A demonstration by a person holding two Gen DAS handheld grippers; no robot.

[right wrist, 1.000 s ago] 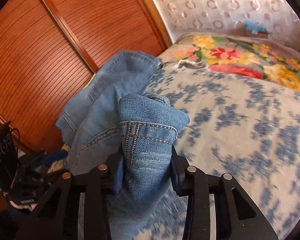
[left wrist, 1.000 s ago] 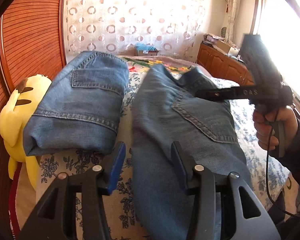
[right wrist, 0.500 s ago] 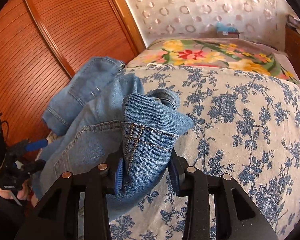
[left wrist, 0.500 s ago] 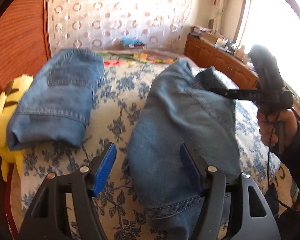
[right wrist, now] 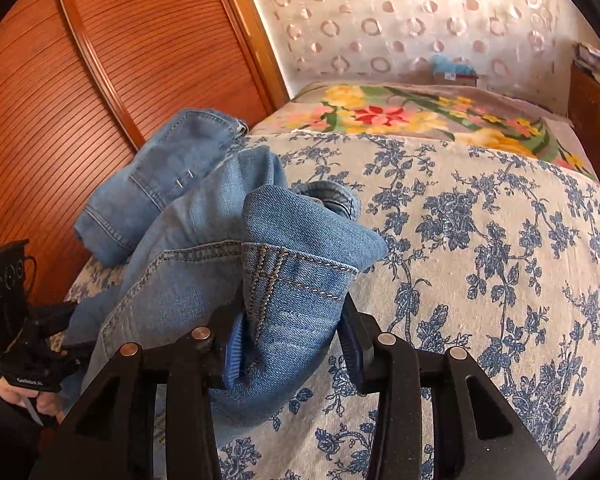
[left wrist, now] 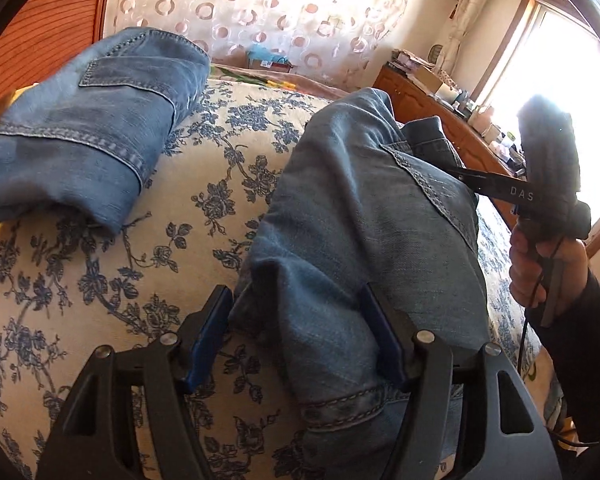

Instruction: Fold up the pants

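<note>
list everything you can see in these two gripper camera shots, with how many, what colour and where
jeans being folded: one, blue denim, on the bedspread between both grippers
folded jeans: one, blue denim, on the bedspread by the headboard
bedspread: one, cream with blue flowers, covering the bed
floral blanket: one, yellow, red and green, at the far end of the bed
headboard: one, reddish wood, slatted, beside the bed
curtain: one, white with ring pattern, behind the bed
dresser: one, brown wood, cluttered top, by the window
left gripper: one, black with blue pads, jaws just opened, denim between them
right gripper: one, black with blue pads, jaws just easing open around a denim fold
hand: one, holding the right gripper's handle
</note>
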